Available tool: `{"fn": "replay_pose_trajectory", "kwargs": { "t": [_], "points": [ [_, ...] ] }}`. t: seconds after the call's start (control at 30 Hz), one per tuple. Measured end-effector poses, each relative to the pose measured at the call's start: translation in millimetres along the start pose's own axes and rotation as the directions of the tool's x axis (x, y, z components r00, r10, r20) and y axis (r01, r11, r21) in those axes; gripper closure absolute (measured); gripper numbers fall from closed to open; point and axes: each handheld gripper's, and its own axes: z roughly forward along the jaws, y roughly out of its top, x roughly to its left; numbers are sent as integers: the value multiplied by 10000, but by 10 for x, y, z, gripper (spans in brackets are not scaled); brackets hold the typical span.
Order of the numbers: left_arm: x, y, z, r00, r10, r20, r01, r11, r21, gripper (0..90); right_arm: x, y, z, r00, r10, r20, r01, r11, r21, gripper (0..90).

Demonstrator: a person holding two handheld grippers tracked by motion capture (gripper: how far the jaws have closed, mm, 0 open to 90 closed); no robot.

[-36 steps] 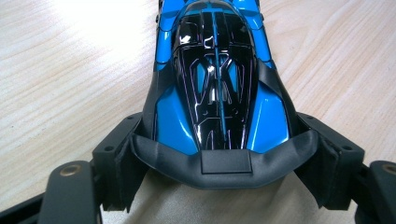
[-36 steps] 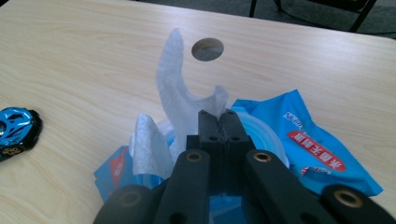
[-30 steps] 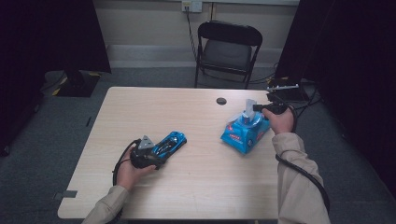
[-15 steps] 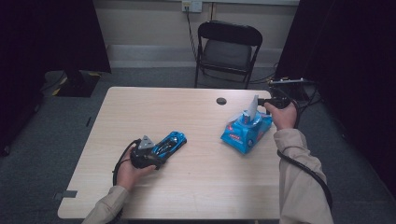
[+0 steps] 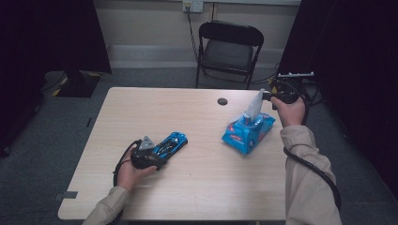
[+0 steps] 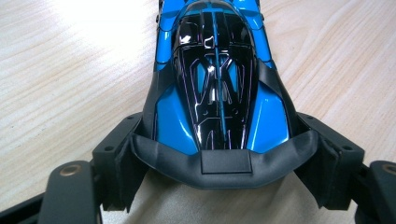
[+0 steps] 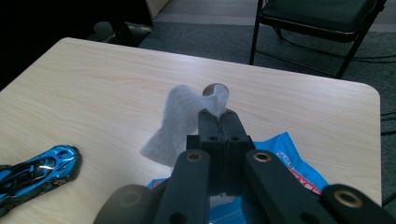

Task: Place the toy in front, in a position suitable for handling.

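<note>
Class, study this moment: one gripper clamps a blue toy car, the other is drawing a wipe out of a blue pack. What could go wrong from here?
1. The right gripper pinches only the top edge of the wipe; it might tear or slip free.
2. Nothing holds the blue pack down, so it may lift or slide with the wipe.
3. The left gripper grips the toy car only at its rear, so wiping pressure could twist it loose.
</note>
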Motion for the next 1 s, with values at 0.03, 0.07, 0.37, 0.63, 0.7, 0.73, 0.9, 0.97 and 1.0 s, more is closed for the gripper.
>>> {"fn": "replay_pose_trajectory", "kwargs": {
  "t": [0.03,0.07,0.37,0.63,0.7,0.73,0.9,0.97,1.0],
  "points": [
    [0,0,1,10000,-7,9,7,10000,-11,241,6,13,-12,10000,-36,-2,36,10000,6,900],
    [-2,-1,2,10000,-46,30,46,10000,-19,241,19,26,-25,10000,-49,23,49,10000,38,900],
    [1,1,1,10000,1,14,-1,10000,-10,241,70,104,-125,9999,24,-126,-28,9996,-264,900],
    [3,2,2,10000,19,-13,-19,10000,-10,241,183,275,-245,9998,-118,-178,107,9982,-591,900],
    [7,4,4,10000,42,43,-42,10000,2,241,210,302,-267,9996,-143,-224,128,9977,-668,900],
    [7,6,6,10000,32,40,-32,10000,1,241,223,319,-284,9996,-106,-247,88,9974,-717,900],
    [10,16,14,10000,73,26,-73,10000,18,241,280,408,-376,9998,-105,-192,88,9963,-857,900],
    [10,16,14,10000,75,26,-75,10000,21,241,305,436,-411,9997,-123,-225,102,9956,-933,900],
    [10,17,15,10000,75,28,-75,10000,19,241,314,442,-422,9997,-147,-213,126,9955,-940,900]
  ]
}}
